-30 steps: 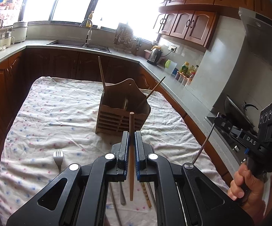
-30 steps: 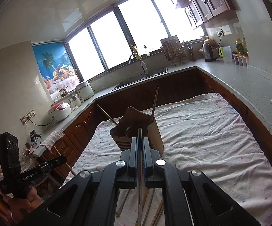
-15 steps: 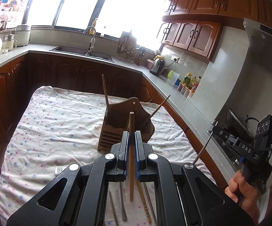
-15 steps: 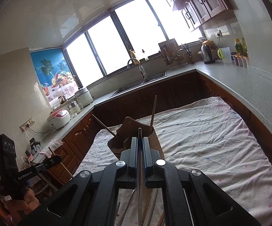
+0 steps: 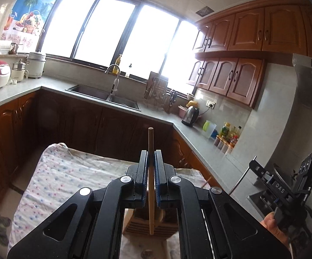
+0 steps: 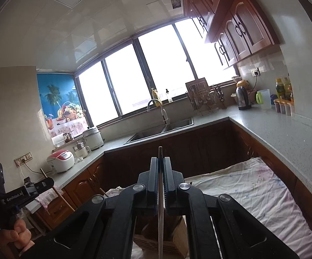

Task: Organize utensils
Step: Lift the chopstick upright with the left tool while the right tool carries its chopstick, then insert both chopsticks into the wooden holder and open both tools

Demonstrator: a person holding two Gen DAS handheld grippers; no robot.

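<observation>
My left gripper (image 5: 151, 153) is shut on a wooden chopstick (image 5: 150, 194) that stands upright between its pads. Just below it, at the bottom of the left wrist view, sits the wooden utensil holder (image 5: 143, 226) on the flowered tablecloth (image 5: 69, 172). My right gripper (image 6: 160, 159) is shut on a thin metal utensil (image 6: 160, 215), also upright, over the same holder (image 6: 173, 245). Each view catches the other gripper at its edge: the right gripper (image 5: 254, 165) with its metal utensil (image 5: 241, 179), and the left gripper (image 6: 48, 181) with its chopstick (image 6: 57, 192).
A grey L-shaped counter (image 5: 199, 144) wraps the table, with a sink (image 5: 104, 96), a kettle (image 5: 191, 116) and bottles (image 5: 227, 132). A rice cooker (image 6: 61, 160) stands on the left counter. A hand (image 6: 18, 235) grips the left tool.
Both grippers have risen and tipped upward while holding their utensils. The holder has slid to the bottom of both views, and the fork and loose utensils on the cloth have dropped out of sight.
</observation>
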